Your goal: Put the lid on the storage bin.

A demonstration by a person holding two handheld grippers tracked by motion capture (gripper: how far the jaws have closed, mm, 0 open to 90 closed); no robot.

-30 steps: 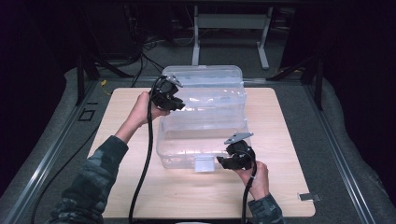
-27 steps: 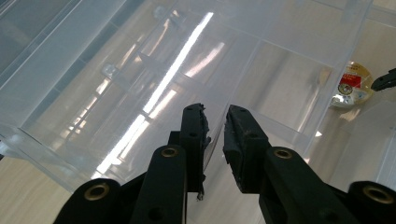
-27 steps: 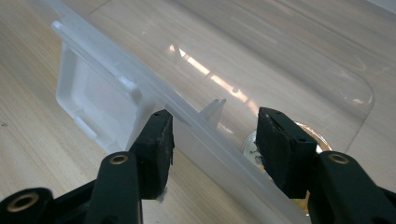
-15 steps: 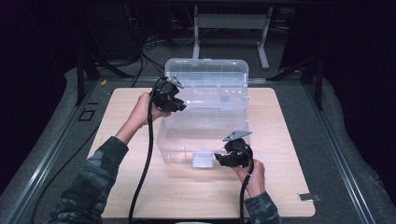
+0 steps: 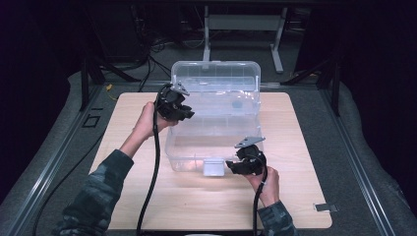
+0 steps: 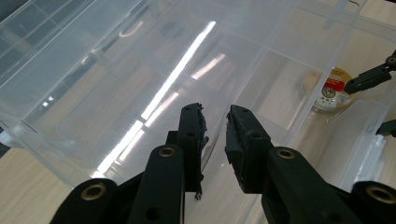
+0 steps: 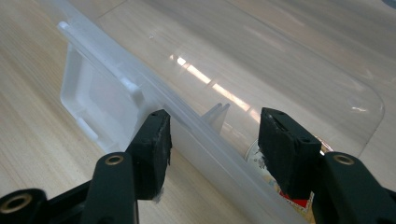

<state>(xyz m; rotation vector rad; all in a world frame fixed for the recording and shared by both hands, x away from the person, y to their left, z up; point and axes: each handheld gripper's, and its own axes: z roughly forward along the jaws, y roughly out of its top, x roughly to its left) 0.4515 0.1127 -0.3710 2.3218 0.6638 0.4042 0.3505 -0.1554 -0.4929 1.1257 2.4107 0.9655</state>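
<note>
My left gripper (image 6: 215, 135) has its jaws drawn close together, with only a narrow gap between the pads. The thin edge of the clear lid (image 5: 215, 81) runs into that gap, so I read this as a clamp on the lid's edge, at its left end in the high view (image 5: 173, 104). The lid stands raised, tilted back behind the box. Through the plastic the left gripper view shows the moulded ribs of the lid and a streak of reflected light.

My right gripper (image 7: 212, 140) has its jaws about half apart. They straddle the front wall of the clear plastic box (image 5: 211, 142): one pad sits outside the wall and one inside. The outer pad appears to rest against the rim; I cannot tell whether the inner pad touches the wall. In the high view this gripper (image 5: 235, 166) sits at the box's front right corner, just beside the white latch (image 5: 213, 167). The right gripper view shows that latch (image 7: 93, 100) hanging down on the outer face of the wall.

A small round item with a red and yellow label (image 6: 332, 91) lies on the box floor near the right gripper's jaws; its label is too small to read.

The box stands near the middle of the wooden worktop (image 5: 305, 196), lid hinge toward the far edge.
</note>
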